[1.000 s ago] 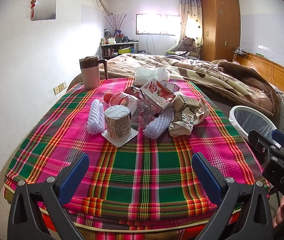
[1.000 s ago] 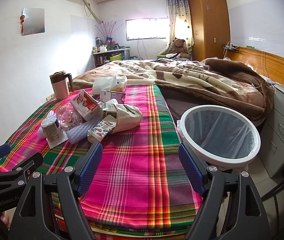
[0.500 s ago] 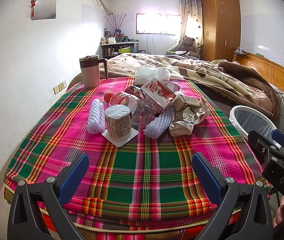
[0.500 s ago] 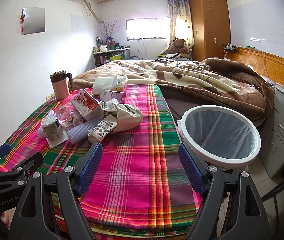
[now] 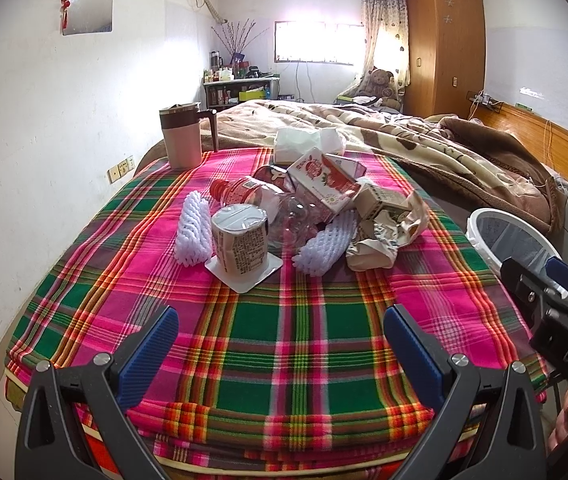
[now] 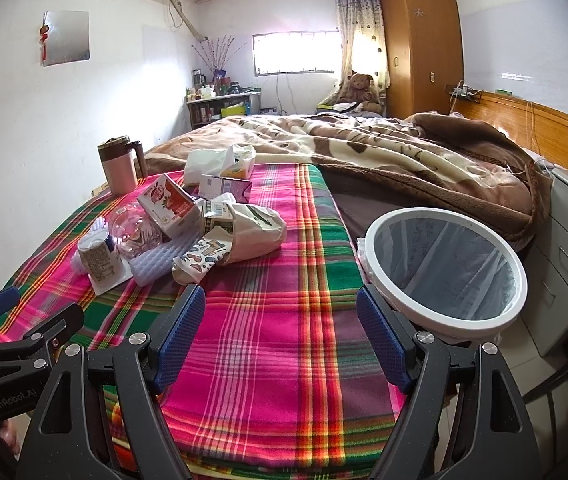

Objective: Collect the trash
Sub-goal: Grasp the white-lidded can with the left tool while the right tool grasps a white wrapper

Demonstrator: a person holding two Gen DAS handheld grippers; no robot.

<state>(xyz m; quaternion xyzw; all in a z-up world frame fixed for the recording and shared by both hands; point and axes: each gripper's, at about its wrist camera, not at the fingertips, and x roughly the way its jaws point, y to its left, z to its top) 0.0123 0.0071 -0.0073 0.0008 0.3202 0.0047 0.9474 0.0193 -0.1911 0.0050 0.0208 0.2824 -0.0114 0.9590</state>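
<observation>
Nearest us, our left gripper (image 5: 280, 340) and right gripper (image 6: 280, 336) both hover above the near edge of the plaid blanket (image 5: 284, 336), jaws spread wide and holding nothing. Just off the blanket's right side stands the white-rimmed trash bin (image 6: 376, 264), lined with a clear bag; as far as we can see into it, nothing lies inside.

Farther in, the trash sits heaped mid-blanket: an upturned yogurt cup (image 5: 240, 244) on its lid, two white foam fruit nets (image 5: 194, 228), a clear plastic bottle (image 5: 260, 200) on its side, a red strawberry carton (image 5: 320, 184), a small brown carton (image 5: 376, 200) and a crumpled paper bag (image 6: 244, 232). Behind them rest a tissue pack (image 5: 304, 144) and a pink mug (image 5: 182, 140).

We judge collecting has not begun; every piece is left to move.
</observation>
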